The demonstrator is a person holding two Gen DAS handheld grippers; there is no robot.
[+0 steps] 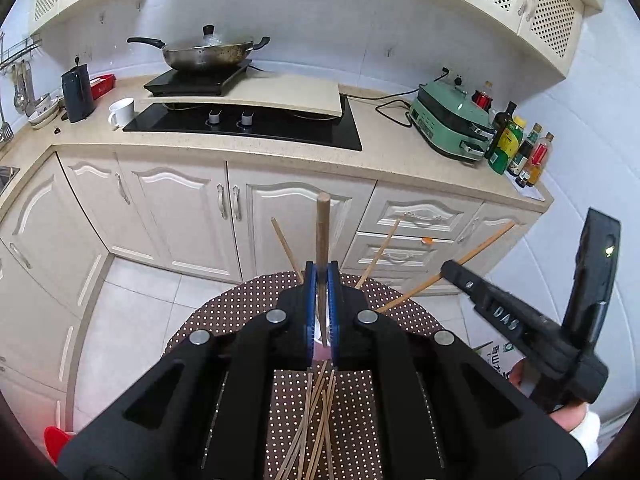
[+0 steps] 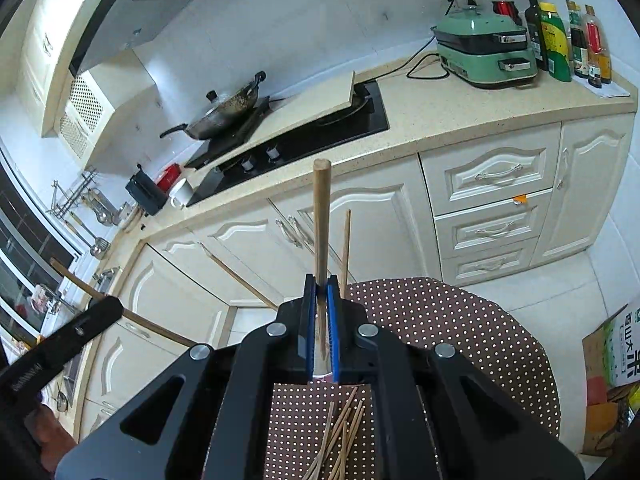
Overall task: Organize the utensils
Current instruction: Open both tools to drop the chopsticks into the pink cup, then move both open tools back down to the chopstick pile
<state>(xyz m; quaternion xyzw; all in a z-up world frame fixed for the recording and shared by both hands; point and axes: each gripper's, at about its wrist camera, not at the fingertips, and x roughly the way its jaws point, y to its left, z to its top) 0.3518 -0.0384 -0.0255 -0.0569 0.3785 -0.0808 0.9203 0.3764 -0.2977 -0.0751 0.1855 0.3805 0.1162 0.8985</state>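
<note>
- Wooden, round-ended stick (image 1: pixel 322 232) is pinched between the blue pads of the left gripper (image 1: pixel 322 276); jaws are shut narrow on it, and the stick's long axis runs straight up and away along the fingers, toward the far cabinets.
- Same arrangement is seen on the right gripper (image 2: pixel 321 288): jaws clamped narrow on a second wooden stick (image 2: pixel 321 216), axis upright in view, free end far from the pads.
- Thin chopsticks (image 1: pixel 316 412) are left loose in a crossed heap on the dotted brown table (image 1: pixel 224 312), directly under and near both grippers; a few more are fanned out beyond the left fingertips.
- The two hands are judged about equally near the heap, the right gripper being seen to the right in the left view.
- Any sorting container is not seen.
</note>
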